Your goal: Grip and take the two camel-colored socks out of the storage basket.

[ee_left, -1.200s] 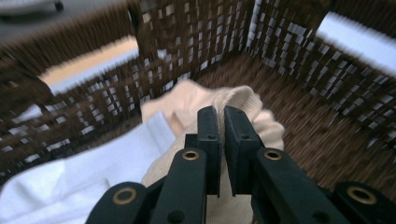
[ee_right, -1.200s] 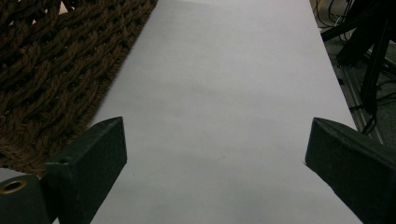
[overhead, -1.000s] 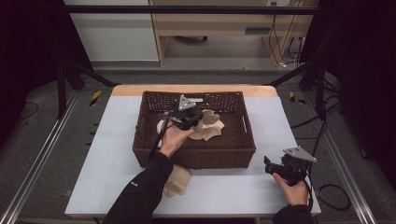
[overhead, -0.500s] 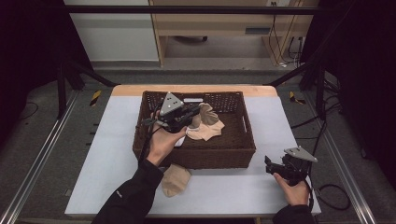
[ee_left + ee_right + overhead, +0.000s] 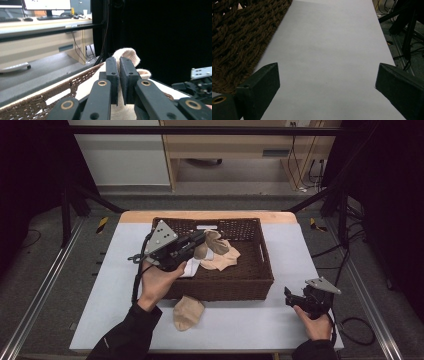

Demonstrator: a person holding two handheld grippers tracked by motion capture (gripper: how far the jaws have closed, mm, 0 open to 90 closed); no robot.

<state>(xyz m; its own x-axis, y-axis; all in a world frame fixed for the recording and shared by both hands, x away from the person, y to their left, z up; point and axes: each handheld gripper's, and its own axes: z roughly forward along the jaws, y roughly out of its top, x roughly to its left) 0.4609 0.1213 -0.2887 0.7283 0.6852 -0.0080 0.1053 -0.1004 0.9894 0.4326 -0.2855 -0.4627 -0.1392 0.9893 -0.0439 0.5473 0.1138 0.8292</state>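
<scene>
**Sock lifted out of the basket**

My left fingers point(image 5: 200, 239) are clenched on a beige sock point(image 5: 214, 241); in the left gripper view the two black pads sit nearly together with the sock's point(image 5: 126, 53) fabric pinched between them and bulging out above. A second ago this hand was low in the basket point(image 5: 262, 251) at about 12 o'clock from me, down among the clothes. Now it has come up and toward 9 o'clock, and the sock hangs from my fingers above the basket's left half, clear of the heap. A second beige piece point(image 5: 226, 260) lies in the basket just below it, with a white cloth point(image 5: 190, 268) at its left edge.

I take this to mean the pick has worked: the grip held through the lift, and the sock is ready to be carried over the rim. Another sock point(image 5: 187, 312) already lies on the bench point(image 5: 240, 330) at 6 o'clock from the basket, so I judge that is where this one goes next.

My right fingers point(image 5: 292, 296) have not moved. They rest at 4 o'clock from the basket, spread wide with nothing between them, just bare bench in the right gripper view
</scene>
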